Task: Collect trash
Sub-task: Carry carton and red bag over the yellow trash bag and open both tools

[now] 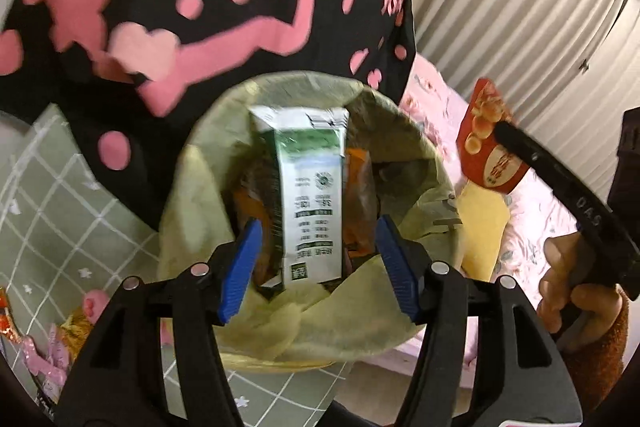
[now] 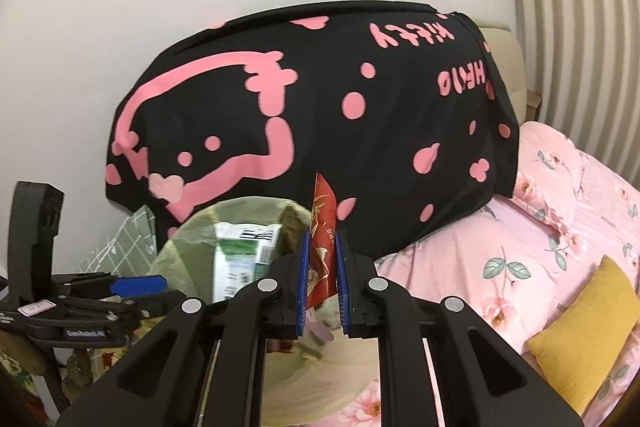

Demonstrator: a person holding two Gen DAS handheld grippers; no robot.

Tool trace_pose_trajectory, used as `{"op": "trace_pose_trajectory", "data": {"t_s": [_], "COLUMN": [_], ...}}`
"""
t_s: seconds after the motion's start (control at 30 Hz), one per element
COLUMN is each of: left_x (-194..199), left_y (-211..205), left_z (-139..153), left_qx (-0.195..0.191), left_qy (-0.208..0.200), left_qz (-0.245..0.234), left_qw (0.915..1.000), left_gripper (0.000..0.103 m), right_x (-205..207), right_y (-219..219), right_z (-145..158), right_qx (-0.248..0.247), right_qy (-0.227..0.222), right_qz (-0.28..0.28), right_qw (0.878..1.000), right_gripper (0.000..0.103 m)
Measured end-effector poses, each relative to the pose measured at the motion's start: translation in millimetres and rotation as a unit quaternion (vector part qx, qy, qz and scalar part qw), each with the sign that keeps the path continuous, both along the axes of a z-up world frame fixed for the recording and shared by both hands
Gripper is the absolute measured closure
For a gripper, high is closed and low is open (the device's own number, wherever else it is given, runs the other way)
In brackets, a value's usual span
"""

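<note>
Your left gripper [image 1: 316, 267] hangs with its jaws spread wide over the bin [image 1: 200, 163], the green-and-white carton [image 1: 310, 195] standing loose between the blue pads [image 1: 240, 271] and touching neither, with orange wrappers [image 1: 360, 203] crammed either side. Your right gripper [image 2: 322, 283] is clamped on a red snack packet [image 2: 322, 227], held upright just beside the bin's rim [image 2: 176, 247], near the carton [image 2: 240, 259]. Beyond the bin, the black-and-pink blanket [image 2: 320, 99] crowds the far edge, while the pink bedding [image 2: 520, 235] and yellow cushion [image 2: 588, 327] spread away on your right.
</note>
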State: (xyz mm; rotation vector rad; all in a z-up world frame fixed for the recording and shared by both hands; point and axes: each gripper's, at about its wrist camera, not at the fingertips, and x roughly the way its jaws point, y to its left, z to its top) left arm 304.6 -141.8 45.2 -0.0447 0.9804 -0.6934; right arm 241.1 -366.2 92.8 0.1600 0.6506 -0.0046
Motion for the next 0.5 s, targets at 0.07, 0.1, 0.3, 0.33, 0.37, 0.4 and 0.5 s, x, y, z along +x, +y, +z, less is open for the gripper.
{"op": "trace_pose_trajectory", "data": {"t_s": [0.07, 0.1, 0.3, 0.33, 0.37, 0.4, 0.5], "left_x": [-6, -11, -34, -35, -37, -40, -43], "left_y": [18, 26, 85, 93, 103, 116, 149], "left_z": [7, 11, 25, 25, 26, 25, 20], "left_qx": [-0.012, -0.014, -0.004, -0.001, 0.003, 0.008, 0.013], "left_qy": [-0.011, -0.019, -0.085, -0.091, -0.099, -0.105, -0.103], "left_qz": [0.014, 0.021, 0.079, 0.086, 0.097, 0.110, 0.142], "left_qw": [0.9998, 0.9995, 0.9932, 0.9921, 0.9904, 0.9883, 0.9844], "left_gripper": [0.046, 0.046, 0.046, 0.046, 0.046, 0.046, 0.046], "right_x": [1, 3, 13, 14, 17, 20, 29], "right_y": [9, 15, 53, 58, 65, 70, 85], "right_z": [0, 0, 1, 0, -1, -3, -13], "right_qx": [0.005, 0.006, 0.005, 0.005, 0.003, 0.001, -0.006], "right_qy": [0.000, 0.001, 0.000, 0.001, 0.003, 0.007, 0.024], "right_qz": [0.010, 0.017, 0.059, 0.064, 0.069, 0.074, 0.084], "right_qw": [1.000, 1.000, 0.998, 0.998, 0.998, 0.997, 0.996], "right_gripper": [0.090, 0.090, 0.090, 0.090, 0.090, 0.090, 0.090]}}
